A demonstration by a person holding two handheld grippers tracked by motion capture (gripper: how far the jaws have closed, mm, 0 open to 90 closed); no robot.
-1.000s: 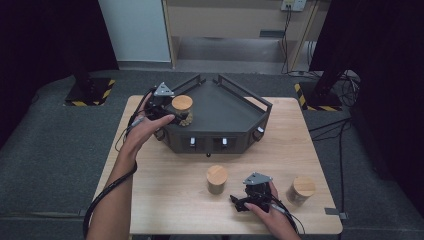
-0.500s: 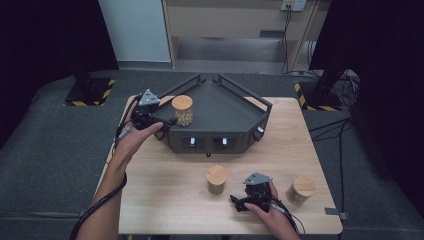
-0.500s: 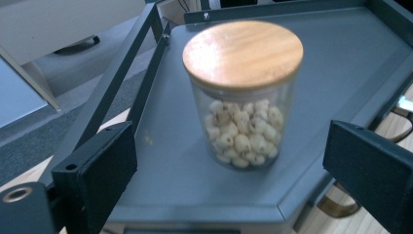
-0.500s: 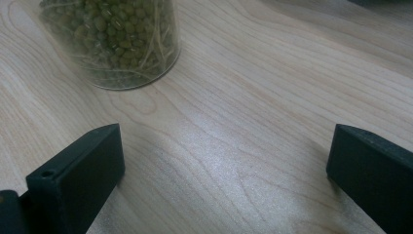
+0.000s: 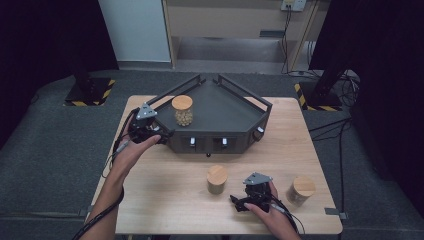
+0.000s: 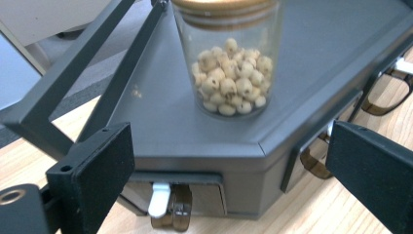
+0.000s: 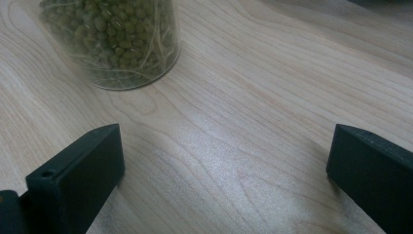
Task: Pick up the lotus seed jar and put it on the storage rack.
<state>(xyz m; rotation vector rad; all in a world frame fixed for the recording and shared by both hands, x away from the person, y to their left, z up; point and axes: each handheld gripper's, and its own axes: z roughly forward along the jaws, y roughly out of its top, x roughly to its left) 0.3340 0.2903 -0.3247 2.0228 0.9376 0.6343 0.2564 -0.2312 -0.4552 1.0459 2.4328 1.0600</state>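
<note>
A glass jar of pale round seeds (image 5: 182,111) with a wooden lid stands on the dark grey angular stand (image 5: 225,117). My left gripper (image 5: 161,136) hangs off the stand's near left corner, apart from the jar. In the left gripper view the jar (image 6: 229,73) stands beyond my left gripper (image 6: 234,161). Its jaws have just been opening, with nothing between them. My right gripper (image 5: 236,202) rests open near the table's front edge. In the right gripper view a jar of green beans (image 7: 112,44) stands ahead of my right gripper (image 7: 224,161), off to the left.
Two wooden-lidded jars stand on the wooden table (image 5: 165,200): one (image 5: 217,179) left of my right gripper, one (image 5: 301,190) to its right. The stand has thin rails (image 5: 175,90) along its back sides and white latches (image 5: 192,142) on its front face.
My left gripper has let go of the seed jar and drawn back left and toward me, sinking beside the stand's corner. The jar stays on the stand. The right gripper has not moved.
</note>
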